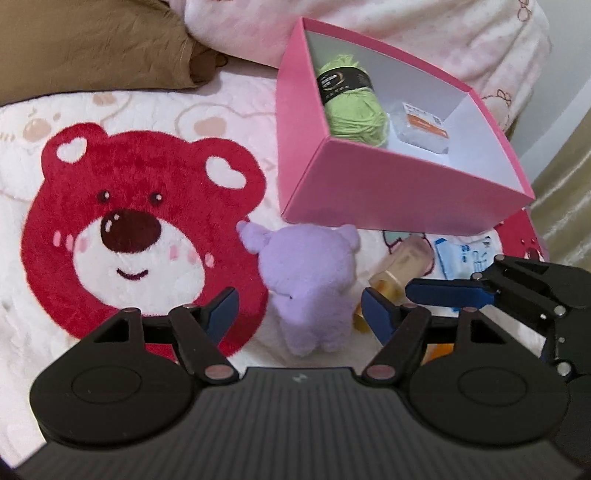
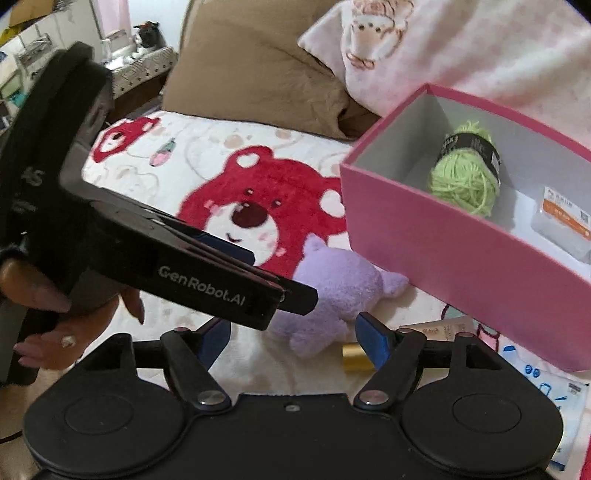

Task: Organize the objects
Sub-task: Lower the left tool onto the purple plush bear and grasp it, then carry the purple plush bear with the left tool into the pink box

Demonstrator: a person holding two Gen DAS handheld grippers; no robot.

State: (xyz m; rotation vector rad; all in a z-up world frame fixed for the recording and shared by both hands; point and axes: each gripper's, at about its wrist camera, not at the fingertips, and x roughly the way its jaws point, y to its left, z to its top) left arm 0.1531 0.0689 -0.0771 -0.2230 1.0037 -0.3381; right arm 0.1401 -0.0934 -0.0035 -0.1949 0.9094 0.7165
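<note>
A purple plush toy [image 1: 308,284] lies on the bear-print blanket [image 1: 140,229] in front of an open pink box [image 1: 388,195]. The box holds a green yarn ball [image 1: 352,103] and a small white packet [image 1: 421,127]. My left gripper [image 1: 299,312] is open, its blue-padded fingers on either side of the plush, just above it. My right gripper [image 2: 293,334] is open and empty; it hovers near the plush [image 2: 332,295] and a gold-capped tube [image 2: 356,356]. The left gripper crosses the right wrist view [image 2: 221,280]. The box [image 2: 461,258] and yarn [image 2: 465,181] show there too.
A peach tube [image 1: 402,262] and a blue-printed white packet [image 1: 465,254] lie right of the plush, below the box. A brown pillow [image 1: 96,44] and a pink blanket [image 1: 424,33] sit behind. The bed's edge is at the far right.
</note>
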